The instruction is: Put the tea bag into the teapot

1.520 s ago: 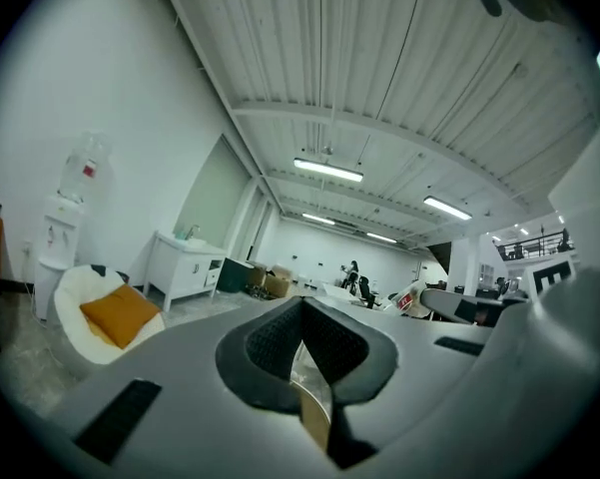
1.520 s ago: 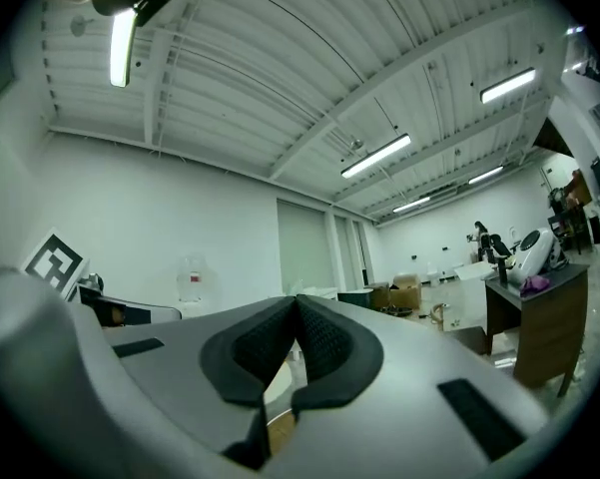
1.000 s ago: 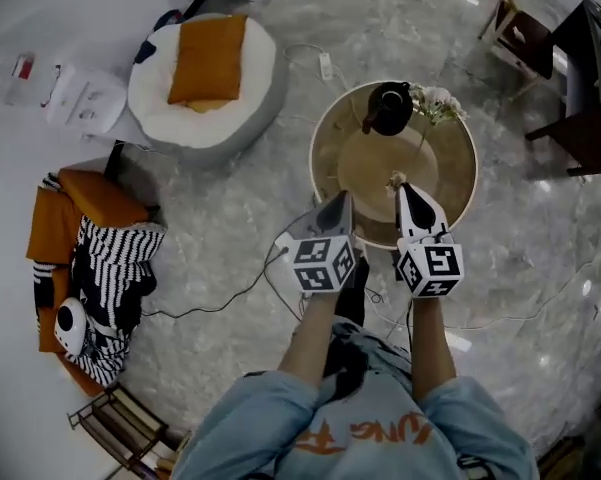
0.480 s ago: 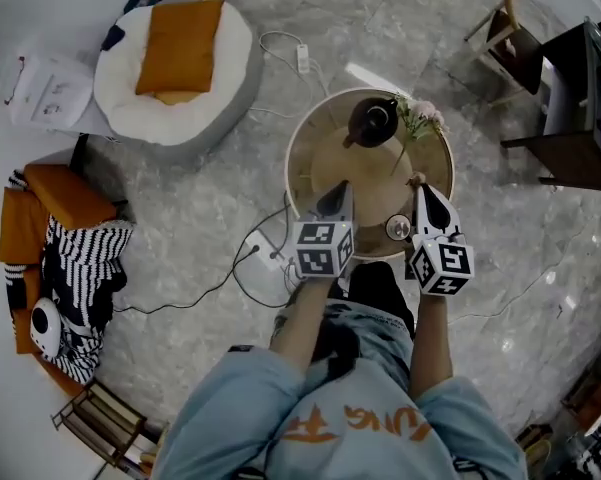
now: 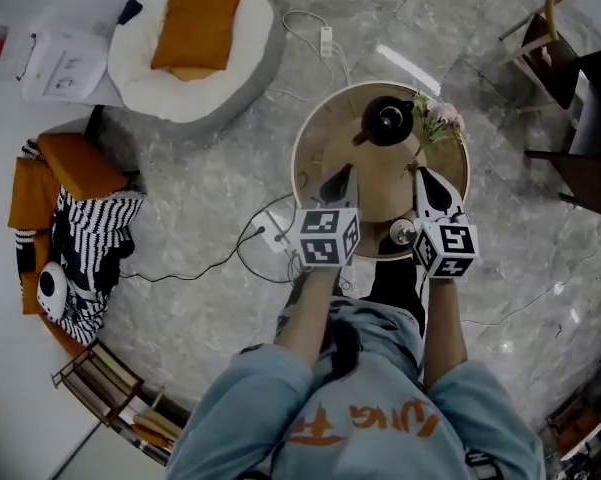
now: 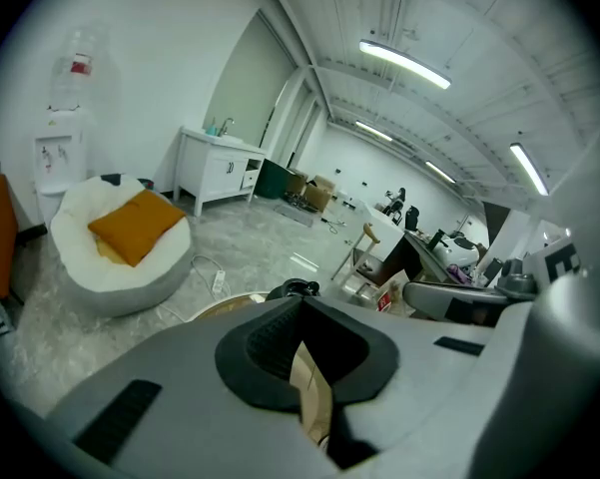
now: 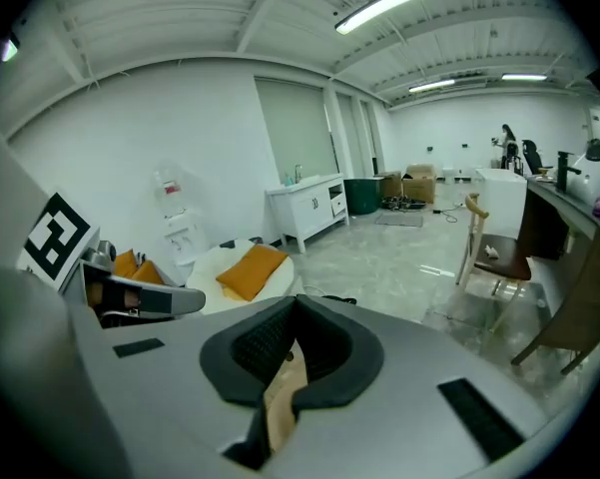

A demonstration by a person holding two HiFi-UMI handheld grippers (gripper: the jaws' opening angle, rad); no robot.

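Head view: grey right gripper (image 5: 423,173) pinches what I read as the tan paper tea bag (image 7: 280,397) just short of the black round teapot (image 5: 388,120), presumably ready to drop it in; left gripper (image 5: 345,171), jaws pressed together, idles alongside.

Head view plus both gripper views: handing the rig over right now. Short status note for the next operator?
Left gripper: jaws together. A tan strip shows in the slot behind the pads; can't tell if it is the tea bag or the table beneath.
Right gripper: jaws together, with a similar strip in its slot.
Both hover apart over the near side of the round table.
Teapot: black, upright at the far side, with flowers beside it. A small round object sits near the front rim.
Done: no tea bag seen in the pot.
Left: check which gripper holds the tea bag, then drop it into the teapot.
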